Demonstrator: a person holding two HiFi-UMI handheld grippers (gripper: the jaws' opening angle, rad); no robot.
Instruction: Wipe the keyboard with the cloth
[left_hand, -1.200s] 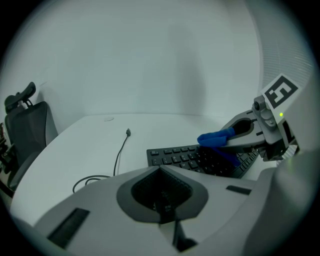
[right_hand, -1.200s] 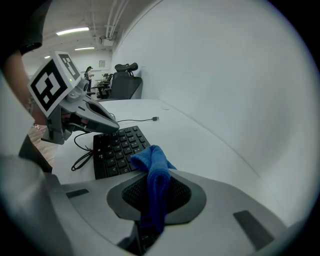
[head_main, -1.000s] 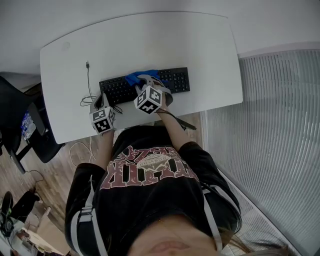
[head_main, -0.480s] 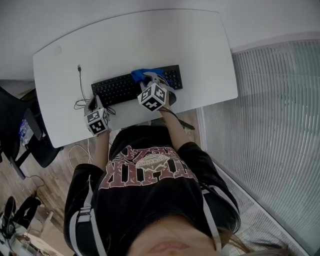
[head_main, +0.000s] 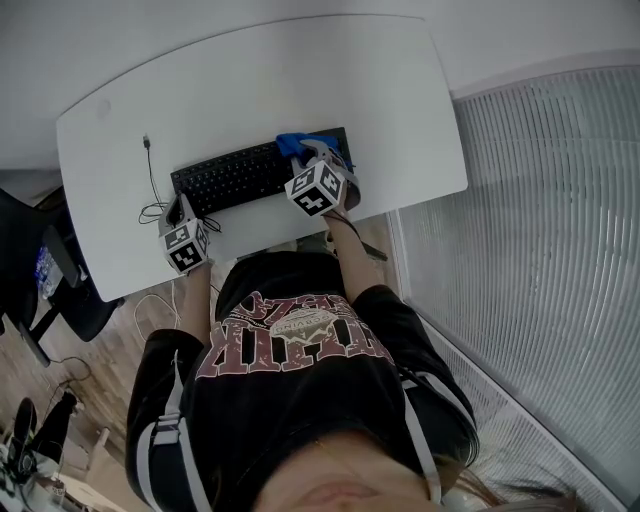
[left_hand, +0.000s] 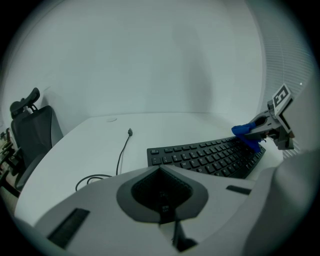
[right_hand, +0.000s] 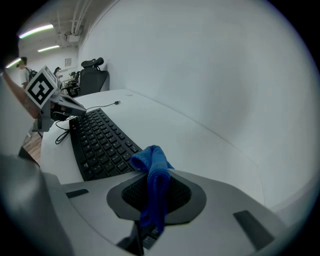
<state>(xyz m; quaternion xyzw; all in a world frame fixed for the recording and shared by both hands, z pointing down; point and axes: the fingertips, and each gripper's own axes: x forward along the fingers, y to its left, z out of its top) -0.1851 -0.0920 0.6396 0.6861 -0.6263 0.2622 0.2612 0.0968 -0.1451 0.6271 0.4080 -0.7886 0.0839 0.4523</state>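
One cloth (right_hand: 152, 170), pinched in the right gripper (right_hand: 157, 195), hangs over the keyboard (right_hand: 97, 142).

A big white table (head_main: 300, 80) fills the top half of the head view. Its corners are round and its top is smooth. A long black keyboard (head_main: 225, 177) lies flat on it, a little left of the middle of the picture and close to the table's front edge. A thin black cable (head_main: 152, 175) lies on the table just left of the keyboard. It runs up toward the back of the table and ends in a small plug (head_main: 146, 142). Near the front edge the cable curls into loops. A faint round mark (head_main: 100, 107) shows on the table at the upper left.
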